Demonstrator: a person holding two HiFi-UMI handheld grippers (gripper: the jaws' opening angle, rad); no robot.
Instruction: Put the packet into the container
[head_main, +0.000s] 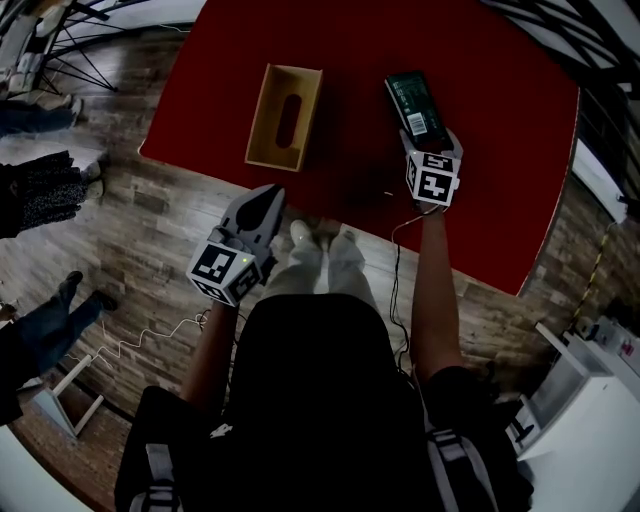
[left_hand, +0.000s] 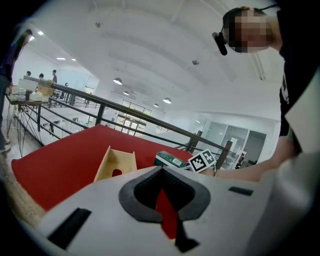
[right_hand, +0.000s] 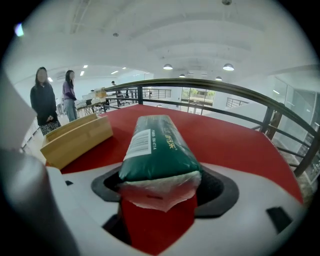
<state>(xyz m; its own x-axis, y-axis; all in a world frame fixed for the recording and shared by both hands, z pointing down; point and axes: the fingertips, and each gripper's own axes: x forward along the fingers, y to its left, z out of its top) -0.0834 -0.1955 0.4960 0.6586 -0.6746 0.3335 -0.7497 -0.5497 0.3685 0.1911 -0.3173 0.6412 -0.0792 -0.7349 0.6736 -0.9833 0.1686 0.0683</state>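
- The packet, green with a barcode label, lies flat on the red table. It is outside the container, so the main part of the task is not done.
- Its near, crimped end reaches in between the jaws of the right gripper, which comes at it from 6 o'clock. The jaws stand wide apart, and the right gripper view shows dark pad bare on both sides of the packet. I judge this to be a grasp being set up, not a grip that is made (no pad visibly presses on the wrapper).
- The container, an open wooden box with an oblong slot in its floor, sits at about 9 o'clock from the packet. It is well apart from it, with bare red table between them. Nothing lies inside it.
- The left gripper hangs at about 6 o'clock from the container, just off the table's near edge and over the plank floor. Its jaws are together with nothing between them, and it takes no part in the work at this moment.
- What is left, by my reading:
  - clamp the jaws on the packet's end
  - lift it clear of the table
  - carry it across toward 9 o'clock
  - lower it into the box and let go
- The packet is soft, so it will likely sag when held by one end.
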